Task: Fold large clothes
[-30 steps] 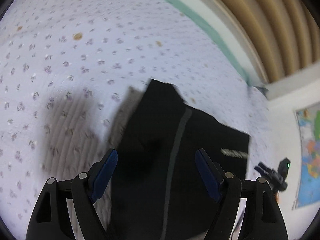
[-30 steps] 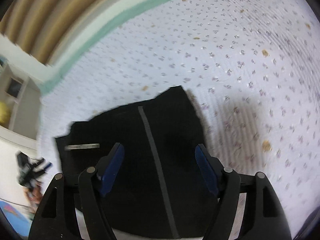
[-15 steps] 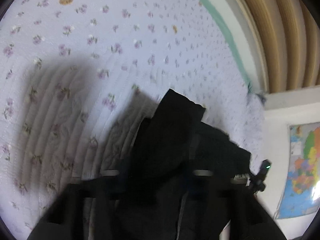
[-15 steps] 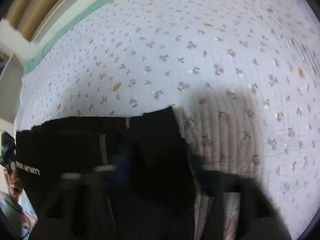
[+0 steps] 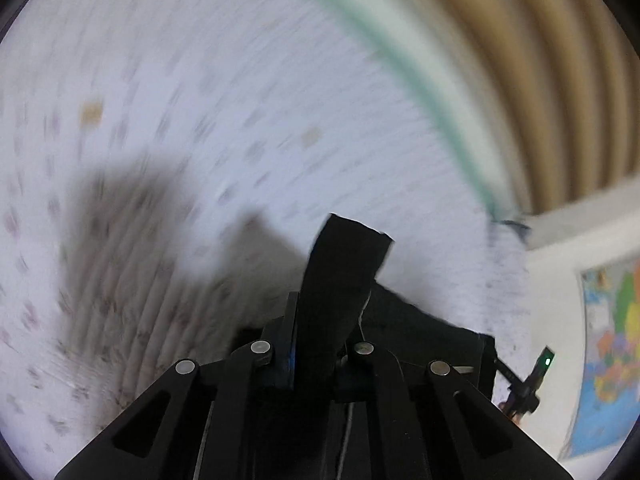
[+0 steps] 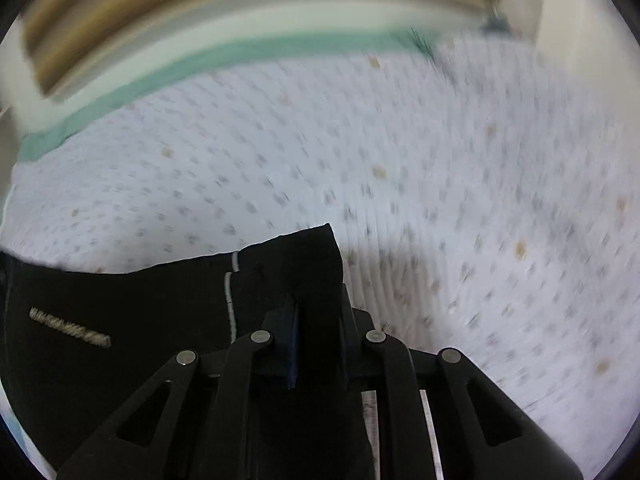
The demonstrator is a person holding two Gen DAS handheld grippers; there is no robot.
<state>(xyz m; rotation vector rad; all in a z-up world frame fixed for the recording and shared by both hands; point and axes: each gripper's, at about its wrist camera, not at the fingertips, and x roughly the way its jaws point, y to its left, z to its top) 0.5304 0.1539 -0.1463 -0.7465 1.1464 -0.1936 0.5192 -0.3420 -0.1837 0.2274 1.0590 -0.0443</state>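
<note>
A black garment [image 5: 348, 248] with a thin grey stripe [image 6: 230, 300] and a pale label [image 6: 70, 328] lies on a white flowered bedspread [image 5: 240, 100]. My left gripper [image 5: 320, 316] is shut on one corner, and a flap of cloth sticks up past its pads. In the right wrist view the garment [image 6: 160, 300] spreads away to the left. My right gripper [image 6: 318, 314] is shut on its other near corner, the pads pressing the cloth. Both views are blurred by motion.
The bedspread [image 6: 440, 160] stretches far ahead, ending in a green band [image 5: 400, 52] before a tan ribbed panel [image 5: 540, 60]. In the left wrist view a wall map [image 5: 612, 340] hangs at right, with a black device showing a green light [image 5: 536, 376] beside it.
Both grippers went from wide open above the garment to shut on its corners. Both came down closer to the cloth, which now rises bunched between the jaws.
</note>
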